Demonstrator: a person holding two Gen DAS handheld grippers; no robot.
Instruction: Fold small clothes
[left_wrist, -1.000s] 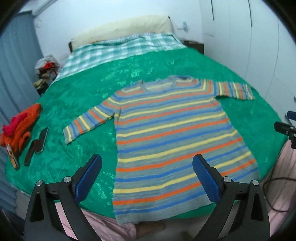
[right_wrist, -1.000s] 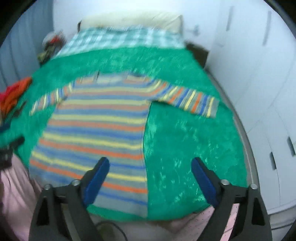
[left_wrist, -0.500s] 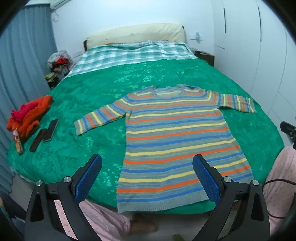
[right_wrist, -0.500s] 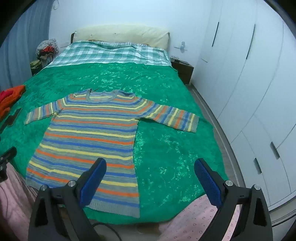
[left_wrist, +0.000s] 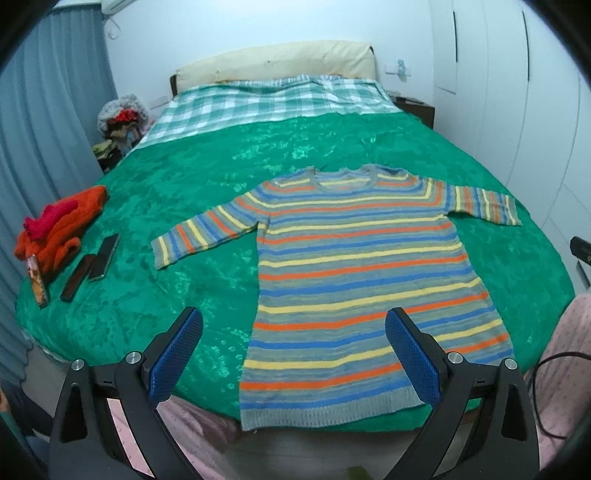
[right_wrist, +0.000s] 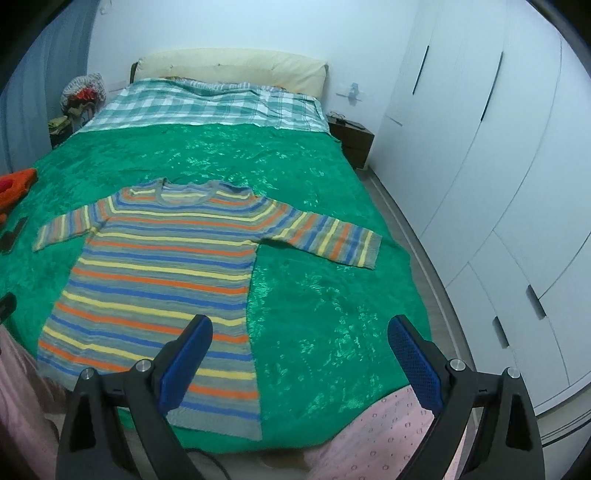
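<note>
Across the green bedspread (left_wrist: 207, 192) your striped sweater (left_wrist: 354, 280) lies flat; you've pulled both hand-held grippers, left (left_wrist: 293, 354) and right (right_wrist: 301, 360), back, jaws wide and empty, so folding hasn't begun.

Both the left gripper (left_wrist: 293, 341) and right gripper (right_wrist: 301, 349) have black frames, silver screws and blue textured pads (left_wrist: 412, 360); the person wears pink patterned clothing (right_wrist: 384, 432).

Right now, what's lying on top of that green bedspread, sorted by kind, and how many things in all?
Striped sweater: 1
Orange-red clothes pile: 1
Dark flat bars: 2
Small patterned packet: 1
Total: 5
Both tongs, left and right, hang open above the bed's near edge, holding nothing.
</note>
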